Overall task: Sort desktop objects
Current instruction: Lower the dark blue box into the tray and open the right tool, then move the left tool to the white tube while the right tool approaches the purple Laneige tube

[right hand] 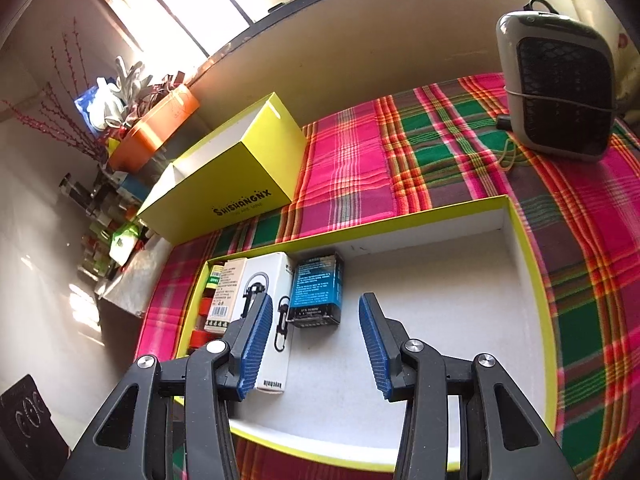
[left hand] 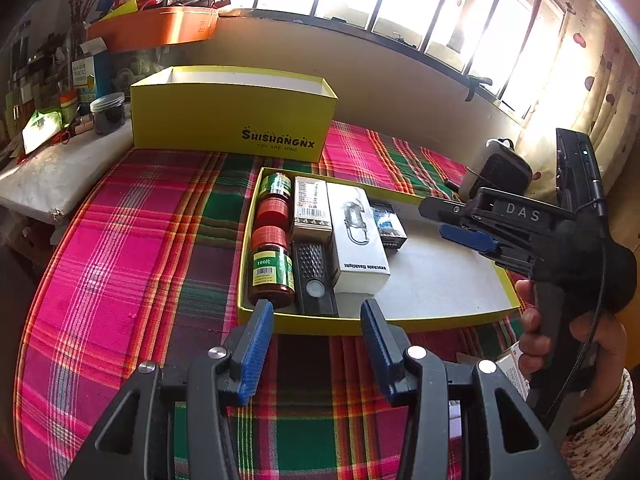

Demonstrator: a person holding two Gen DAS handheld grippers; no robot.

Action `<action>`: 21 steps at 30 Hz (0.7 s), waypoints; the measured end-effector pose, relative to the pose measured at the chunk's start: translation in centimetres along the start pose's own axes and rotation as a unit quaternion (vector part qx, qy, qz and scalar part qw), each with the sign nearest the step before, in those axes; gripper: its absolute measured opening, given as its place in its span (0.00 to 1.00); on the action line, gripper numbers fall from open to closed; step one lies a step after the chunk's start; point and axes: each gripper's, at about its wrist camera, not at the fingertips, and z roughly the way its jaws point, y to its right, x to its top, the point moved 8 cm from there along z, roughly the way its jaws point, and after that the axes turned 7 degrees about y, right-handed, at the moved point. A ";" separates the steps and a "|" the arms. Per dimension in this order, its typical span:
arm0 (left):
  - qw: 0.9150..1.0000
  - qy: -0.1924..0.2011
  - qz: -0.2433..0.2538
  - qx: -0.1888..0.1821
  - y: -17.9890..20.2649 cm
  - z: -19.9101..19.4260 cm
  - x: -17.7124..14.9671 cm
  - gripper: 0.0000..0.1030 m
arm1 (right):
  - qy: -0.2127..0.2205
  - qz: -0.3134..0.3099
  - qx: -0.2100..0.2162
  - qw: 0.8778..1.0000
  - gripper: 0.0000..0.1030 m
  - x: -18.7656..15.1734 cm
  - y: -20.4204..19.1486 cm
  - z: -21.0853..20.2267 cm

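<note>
Two red-capped jars (left hand: 271, 258) at the shallow yellow tray's (left hand: 400, 322) left end are mostly hidden in the right wrist view, behind boxes. Both the left gripper (left hand: 316, 344) and right gripper (right hand: 316, 346) show jaws wide apart, empty, touching nothing; a blue battery pack (right hand: 317, 290) lies mid-frame in the tray.

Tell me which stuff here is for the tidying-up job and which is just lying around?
For the job:
shallow yellow tray
two red-capped jars
white flashlight box
blue battery pack
black sensor light
barcode box
tall yellow box

Just lying around:
grey heater
orange tub
dark-lidded jar
</note>
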 end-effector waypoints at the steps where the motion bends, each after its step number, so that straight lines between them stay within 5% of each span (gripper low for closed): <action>1: 1.000 -0.001 0.000 -0.002 0.1 -0.1 -0.2 0.45 | 0.002 -0.003 -0.005 1.000 0.46 -0.3 0.1 -0.6; 10: 1.000 -0.012 0.003 -0.017 1.3 -1.4 -1.6 0.45 | 0.026 -0.005 -0.017 1.000 0.46 -2.6 0.7 -5.3; 21: 0.999 -0.002 0.051 0.015 2.3 -3.0 -2.8 0.45 | 0.016 -0.033 -0.040 0.999 0.46 -7.2 0.8 -8.2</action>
